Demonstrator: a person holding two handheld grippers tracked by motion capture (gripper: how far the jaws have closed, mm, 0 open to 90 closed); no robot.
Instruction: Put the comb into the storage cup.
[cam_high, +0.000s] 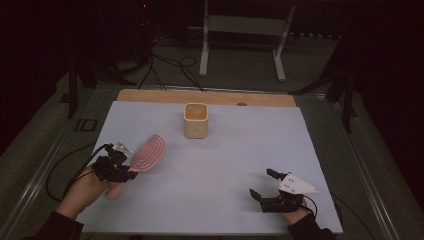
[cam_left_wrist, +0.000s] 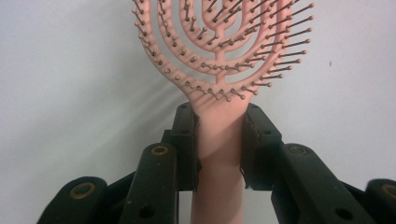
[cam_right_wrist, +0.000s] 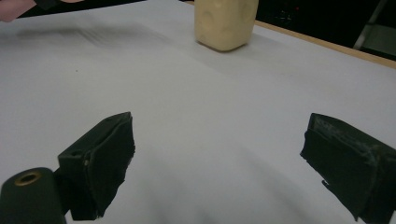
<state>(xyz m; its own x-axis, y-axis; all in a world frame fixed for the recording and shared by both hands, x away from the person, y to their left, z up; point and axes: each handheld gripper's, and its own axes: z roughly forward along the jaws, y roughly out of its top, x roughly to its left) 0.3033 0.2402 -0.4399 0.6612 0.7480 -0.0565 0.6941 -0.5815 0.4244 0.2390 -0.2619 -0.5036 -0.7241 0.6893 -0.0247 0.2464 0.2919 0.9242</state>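
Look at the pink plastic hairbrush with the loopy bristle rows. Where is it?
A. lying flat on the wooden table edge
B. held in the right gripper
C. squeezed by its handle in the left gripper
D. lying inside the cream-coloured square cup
C: the left gripper has its black pads pressed on both sides of the pink plastic hairbrush handle, just below the bristle head.

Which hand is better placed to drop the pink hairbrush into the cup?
Left. The left gripper already clamps the hairbrush by its handle, near the cup. The right gripper sits open, farther off.
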